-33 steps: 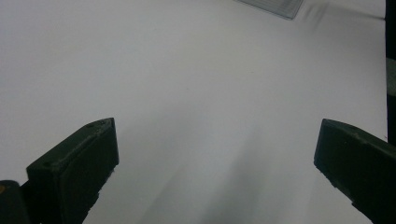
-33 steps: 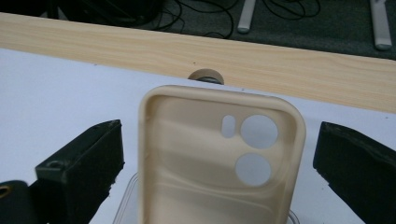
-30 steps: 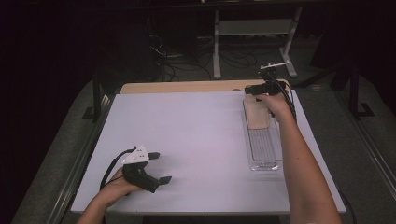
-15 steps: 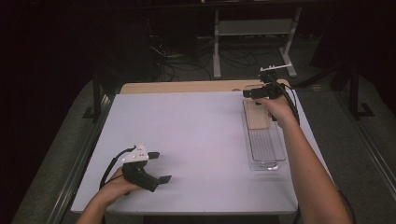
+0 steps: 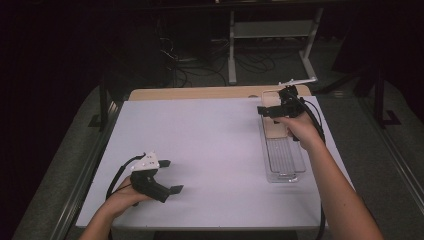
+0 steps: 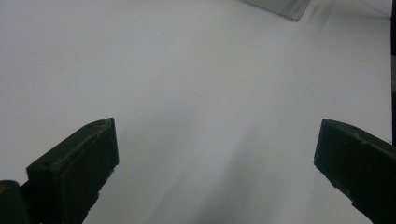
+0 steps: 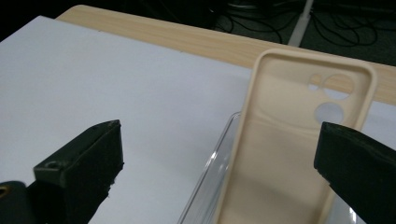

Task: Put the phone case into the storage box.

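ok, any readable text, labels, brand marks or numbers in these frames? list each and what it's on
None readable.
Phone case: plain beige inside, camera cut-outs, no print or logo.
Clear tray: ribbed floor, no label visible.
White table cover: blank.
Left gripper and right gripper: black jaws open, no markings legible; the left one's white top plate looks unmarked at this size.

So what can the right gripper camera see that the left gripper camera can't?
Right gripper view: a beige phone case with camera cut-outs, lying in a clear tray, and the wooden table edge beyond. Left gripper view: mostly bare white table surface, with just a corner of the clear tray at the top. Shared: each looks past its own two open black jaws onto that white surface.
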A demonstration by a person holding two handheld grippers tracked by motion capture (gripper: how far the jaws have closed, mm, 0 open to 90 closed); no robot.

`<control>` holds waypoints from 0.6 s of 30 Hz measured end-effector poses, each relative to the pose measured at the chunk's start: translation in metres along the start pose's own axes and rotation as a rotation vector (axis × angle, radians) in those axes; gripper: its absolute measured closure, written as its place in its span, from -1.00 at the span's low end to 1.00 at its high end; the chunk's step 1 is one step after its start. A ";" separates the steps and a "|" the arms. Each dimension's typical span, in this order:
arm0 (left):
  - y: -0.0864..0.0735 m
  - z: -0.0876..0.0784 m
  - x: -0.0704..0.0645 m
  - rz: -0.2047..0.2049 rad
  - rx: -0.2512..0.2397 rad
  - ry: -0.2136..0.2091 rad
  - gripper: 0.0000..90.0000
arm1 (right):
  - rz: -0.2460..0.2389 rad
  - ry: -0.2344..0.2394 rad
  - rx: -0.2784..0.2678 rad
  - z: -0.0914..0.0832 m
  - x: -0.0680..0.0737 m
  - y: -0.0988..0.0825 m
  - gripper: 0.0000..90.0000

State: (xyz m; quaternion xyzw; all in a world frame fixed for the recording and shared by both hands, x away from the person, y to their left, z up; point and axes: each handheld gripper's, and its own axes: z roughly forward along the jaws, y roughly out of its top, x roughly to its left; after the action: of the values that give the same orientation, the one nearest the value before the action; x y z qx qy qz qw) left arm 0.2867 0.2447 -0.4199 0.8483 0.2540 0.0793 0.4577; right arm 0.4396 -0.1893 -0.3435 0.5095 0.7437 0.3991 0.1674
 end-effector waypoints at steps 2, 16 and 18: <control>0.002 -0.001 0.002 -0.003 0.009 0.002 -1.00 | -0.010 0.017 -0.004 -0.004 0.004 -0.005 -0.98; 0.017 -0.005 0.005 0.019 0.008 0.004 -1.00 | -0.075 0.132 -0.048 -0.028 0.022 -0.044 -0.98; 0.017 -0.006 0.005 0.003 0.008 -0.005 -1.00 | -0.079 0.151 -0.049 -0.031 0.024 -0.050 -0.97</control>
State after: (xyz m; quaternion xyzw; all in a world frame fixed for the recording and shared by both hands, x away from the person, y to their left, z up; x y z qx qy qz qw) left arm 0.2954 0.2439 -0.4030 0.8507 0.2519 0.0771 0.4550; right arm 0.3780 -0.1889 -0.3583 0.4440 0.7639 0.4474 0.1388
